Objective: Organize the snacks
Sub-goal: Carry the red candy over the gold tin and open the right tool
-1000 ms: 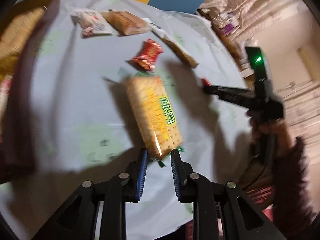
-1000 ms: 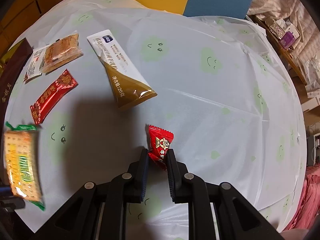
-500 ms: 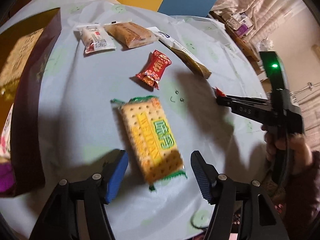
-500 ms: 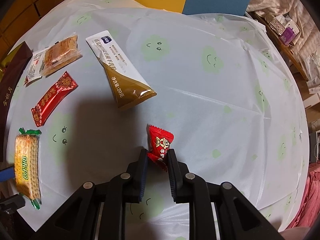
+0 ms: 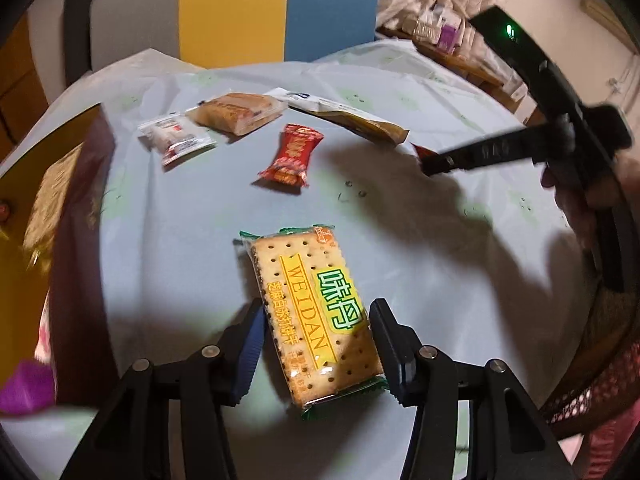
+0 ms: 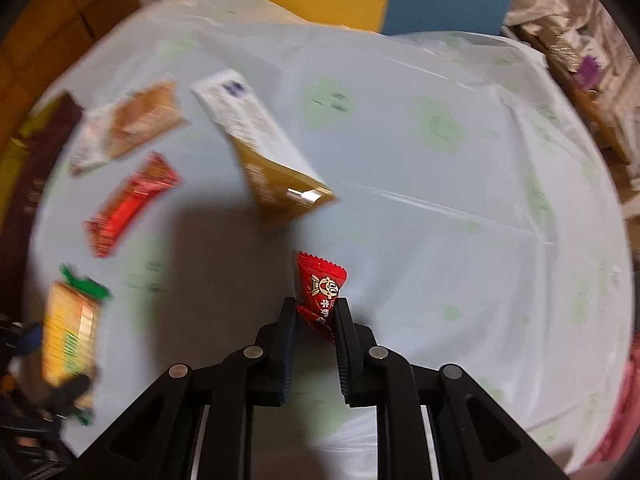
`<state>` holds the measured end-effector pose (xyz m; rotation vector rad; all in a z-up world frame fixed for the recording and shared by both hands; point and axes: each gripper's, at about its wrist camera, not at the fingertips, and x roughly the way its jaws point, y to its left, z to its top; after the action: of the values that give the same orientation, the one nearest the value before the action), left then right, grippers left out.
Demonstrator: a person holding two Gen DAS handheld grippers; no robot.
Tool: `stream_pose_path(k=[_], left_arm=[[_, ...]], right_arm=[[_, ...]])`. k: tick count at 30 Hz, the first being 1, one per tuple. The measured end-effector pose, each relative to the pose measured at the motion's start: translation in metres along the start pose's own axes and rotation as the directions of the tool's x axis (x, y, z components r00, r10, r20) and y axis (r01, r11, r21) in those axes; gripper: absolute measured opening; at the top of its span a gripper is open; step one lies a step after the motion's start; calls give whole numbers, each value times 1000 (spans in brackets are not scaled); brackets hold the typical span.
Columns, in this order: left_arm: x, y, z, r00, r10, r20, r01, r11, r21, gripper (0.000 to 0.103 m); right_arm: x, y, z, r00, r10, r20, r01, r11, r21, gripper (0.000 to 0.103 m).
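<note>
The left claw (image 5: 318, 326) is spread wide, its fingers either side of the cracker pack (image 5: 314, 314) lying flat on the table (image 5: 180, 240); whether they touch it is unclear. The right claw (image 6: 314, 316) pinches a red candy (image 6: 320, 286) above the table. Snacks off to its left are blurred.

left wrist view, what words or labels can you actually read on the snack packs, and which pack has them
"WEIDAN": brown letters on the yellow band of the green-edged cracker pack between the left gripper fingers.
"味丹": large green characters on the same pack.
Small brown Chinese line beside the band: too small to read.
Small red candy in the right gripper: white characters, unreadable.
Other packs: print blurred.
</note>
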<state>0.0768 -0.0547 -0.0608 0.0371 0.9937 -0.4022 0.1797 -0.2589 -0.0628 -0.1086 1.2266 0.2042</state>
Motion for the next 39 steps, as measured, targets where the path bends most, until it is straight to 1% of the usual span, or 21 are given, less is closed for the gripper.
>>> stream_pose_path(k=[1, 3, 5, 12, 14, 18, 21, 26, 28, 29, 30, 33, 34, 35, 36, 39], left_arm=[[-3, 0, -5, 1000, 3, 14, -3, 1000, 1, 53], [-10, 4, -16, 999, 6, 40, -6, 1000, 6, 53], [-15, 8, -26, 998, 1, 68, -2, 1000, 10, 53], [-16, 10, -36, 993, -15, 121, 17, 1000, -16, 54], [-18, 12, -38, 991, -23, 131, 26, 999, -23, 54], [-20, 14, -41, 988, -37, 148, 42, 999, -34, 53], [-21, 15, -43, 986, -47, 161, 54, 998, -40, 53], [-20, 19, -45, 983, -63, 175, 73, 996, -52, 53], [-20, 19, -45, 982, -66, 179, 77, 996, -53, 53], [-20, 20, -46, 981, -69, 181, 80, 995, -54, 53], [-20, 20, -46, 981, -71, 182, 82, 995, -54, 53], [-20, 21, -46, 979, -76, 187, 87, 995, -54, 53], [-20, 21, -47, 979, -76, 188, 88, 995, -55, 53], [-20, 21, -47, 979, -78, 188, 89, 995, -55, 53], [-20, 21, -47, 979, -80, 189, 92, 994, -55, 53], [-20, 22, -48, 978, -83, 193, 95, 994, -53, 53]], right_arm=[[-4, 4, 0, 999, 39, 18, -38, 999, -16, 17], [-14, 18, 0, 990, 129, 52, -126, 990, -67, 17], [-16, 25, -2, 985, 162, 53, -156, 983, -94, 18], [-15, 40, -7, 978, 204, 35, -196, 969, -148, 17], [-15, 47, -7, 979, 204, 25, -197, 967, -163, 17], [-26, 69, -4, 967, 255, 22, -247, 951, -188, 17], [-47, 95, 0, 946, 320, 42, -303, 925, -231, 18], [-81, 154, 12, 901, 431, 46, -392, 856, -338, 18], [-89, 180, 18, 878, 478, 31, -434, 821, -371, 19], [-90, 189, 20, 871, 491, 21, -447, 809, -381, 19], [-91, 203, 23, 858, 514, 4, -469, 787, -399, 19], [-88, 237, 28, 837, 545, -34, -505, 748, -430, 19], [-87, 244, 28, 835, 548, -42, -509, 743, -434, 20], [-82, 254, 29, 836, 546, -53, -511, 740, -438, 29], [-78, 262, 28, 838, 541, -68, -512, 738, -440, 34], [-68, 269, 26, 852, 518, -79, -497, 749, -438, 35]])
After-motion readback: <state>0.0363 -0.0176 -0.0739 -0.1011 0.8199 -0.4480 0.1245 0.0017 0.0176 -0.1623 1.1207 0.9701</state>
